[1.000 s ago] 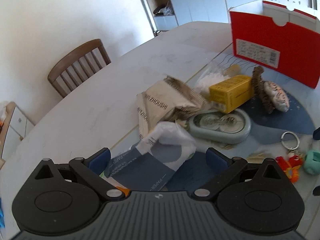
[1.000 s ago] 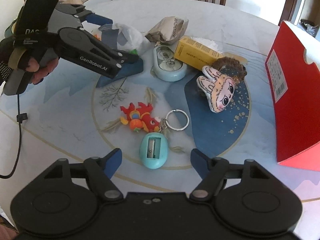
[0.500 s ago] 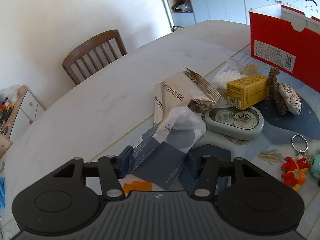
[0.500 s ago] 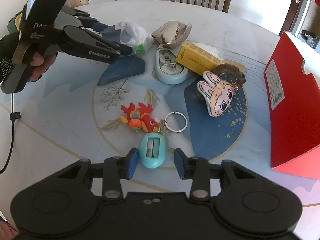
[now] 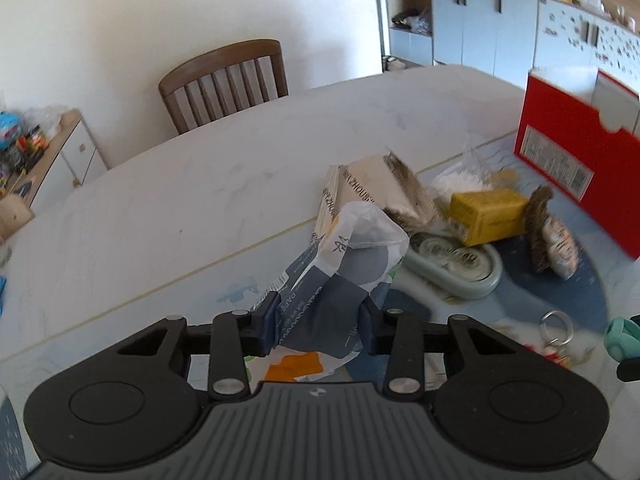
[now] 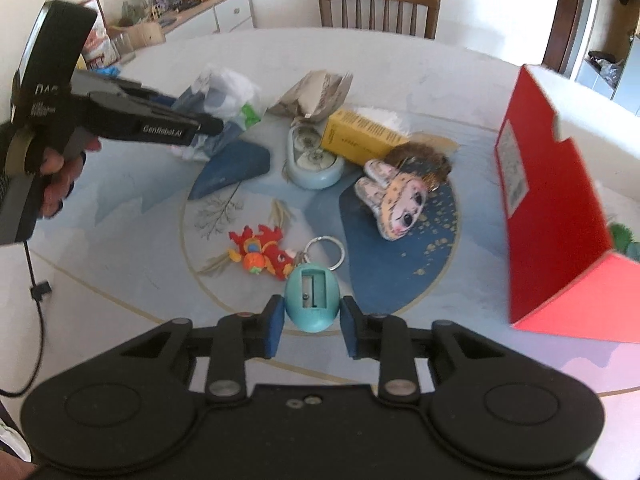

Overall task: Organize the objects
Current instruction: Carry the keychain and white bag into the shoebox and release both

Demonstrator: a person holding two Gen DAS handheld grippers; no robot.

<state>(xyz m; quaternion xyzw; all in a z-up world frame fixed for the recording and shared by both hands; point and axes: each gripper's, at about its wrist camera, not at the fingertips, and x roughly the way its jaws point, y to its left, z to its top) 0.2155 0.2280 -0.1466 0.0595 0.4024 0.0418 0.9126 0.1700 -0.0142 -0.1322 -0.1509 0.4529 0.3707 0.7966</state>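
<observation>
Bare tabletop (image 5: 168,216) stretches wide beyond the red box (image 6: 548,200) — the left gripper (image 5: 318,326), wide open earlier, now clamps the tissue pack (image 5: 332,280), while the right gripper (image 6: 312,322) is closing, pads touching the teal sharpener (image 6: 312,300), both far from that box.

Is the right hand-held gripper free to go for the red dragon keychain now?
Probably not: the right hand-held gripper is closing on the teal sharpener. The dragon keychain lies uncovered just beyond it.

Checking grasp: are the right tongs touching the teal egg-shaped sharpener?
Touching. Right wrist view: right tongs closing, both blue pads against the teal egg-shaped sharpener.
</observation>
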